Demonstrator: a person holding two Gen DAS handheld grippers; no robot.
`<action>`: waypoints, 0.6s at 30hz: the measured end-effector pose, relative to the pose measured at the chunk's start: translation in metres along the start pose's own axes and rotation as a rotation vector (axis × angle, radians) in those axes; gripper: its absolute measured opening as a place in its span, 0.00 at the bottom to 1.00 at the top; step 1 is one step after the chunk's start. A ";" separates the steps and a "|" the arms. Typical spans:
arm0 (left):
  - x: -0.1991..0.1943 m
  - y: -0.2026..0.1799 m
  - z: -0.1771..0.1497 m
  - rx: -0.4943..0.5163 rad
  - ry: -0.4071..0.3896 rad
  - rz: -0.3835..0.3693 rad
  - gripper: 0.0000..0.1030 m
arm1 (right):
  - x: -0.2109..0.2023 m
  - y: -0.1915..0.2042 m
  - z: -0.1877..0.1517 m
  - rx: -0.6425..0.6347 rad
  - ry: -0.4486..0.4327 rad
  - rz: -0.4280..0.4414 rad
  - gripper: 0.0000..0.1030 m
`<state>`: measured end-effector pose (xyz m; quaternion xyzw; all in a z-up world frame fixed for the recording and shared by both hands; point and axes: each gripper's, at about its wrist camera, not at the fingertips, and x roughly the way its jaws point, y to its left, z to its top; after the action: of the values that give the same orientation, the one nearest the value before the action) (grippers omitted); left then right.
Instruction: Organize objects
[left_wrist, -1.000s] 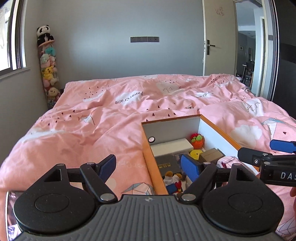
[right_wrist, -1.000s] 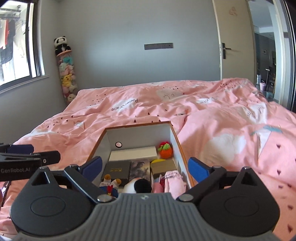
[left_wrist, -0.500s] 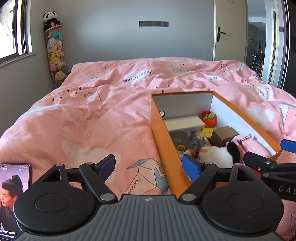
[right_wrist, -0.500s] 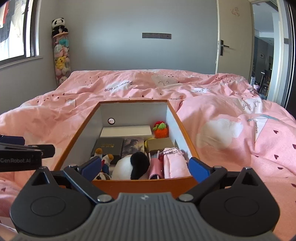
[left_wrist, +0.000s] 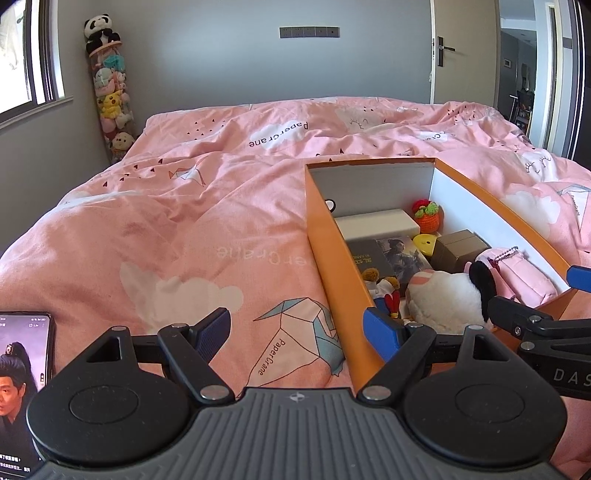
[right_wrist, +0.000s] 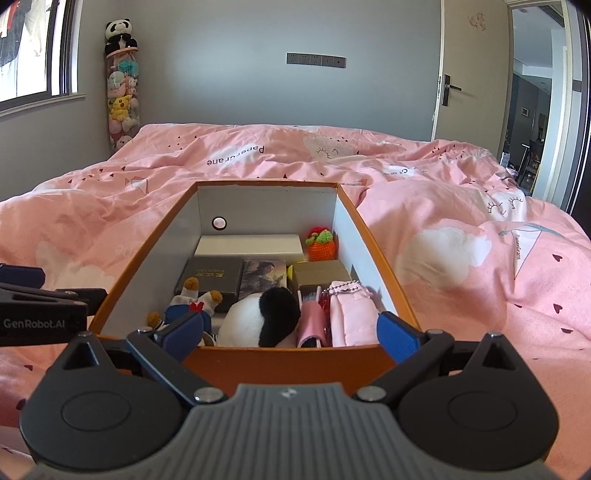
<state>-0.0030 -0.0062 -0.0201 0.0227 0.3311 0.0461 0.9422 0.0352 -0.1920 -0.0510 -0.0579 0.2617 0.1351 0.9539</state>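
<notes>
An open orange box (right_wrist: 280, 360) with white inner walls lies on the pink bed; it also shows in the left wrist view (left_wrist: 325, 254). Inside are a white and black plush (right_wrist: 258, 319), a pink pouch (right_wrist: 351, 317), a small doll (right_wrist: 188, 306), dark boxes (right_wrist: 208, 275), a white box (right_wrist: 249, 245) and a crocheted orange fruit (right_wrist: 322, 245). My right gripper (right_wrist: 291, 332) is open and empty at the box's near end. My left gripper (left_wrist: 299, 332) is open and empty, straddling the box's left wall near the front corner.
A phone (left_wrist: 22, 373) with a lit screen lies on the bed at the left. The pink duvet (left_wrist: 207, 221) is rumpled. A tall column of plush toys (right_wrist: 122, 85) stands in the far left corner. A door (right_wrist: 472, 66) is at the right.
Both grippers have drawn back and lowered toward the near end of the box, which now looks larger and closer. The phone has come into the left wrist view. Both grippers stay open.
</notes>
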 end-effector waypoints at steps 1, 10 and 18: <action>-0.001 0.000 0.000 -0.001 -0.002 0.002 0.93 | 0.000 0.000 0.000 0.001 -0.001 0.000 0.97; -0.009 0.005 0.002 -0.027 -0.028 0.020 0.93 | -0.005 -0.003 0.000 0.016 -0.024 0.004 0.97; -0.010 0.005 0.001 -0.032 -0.028 0.018 0.93 | -0.006 -0.001 -0.001 0.013 -0.022 0.013 0.97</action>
<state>-0.0105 -0.0026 -0.0134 0.0111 0.3169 0.0598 0.9465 0.0301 -0.1949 -0.0483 -0.0482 0.2524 0.1404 0.9562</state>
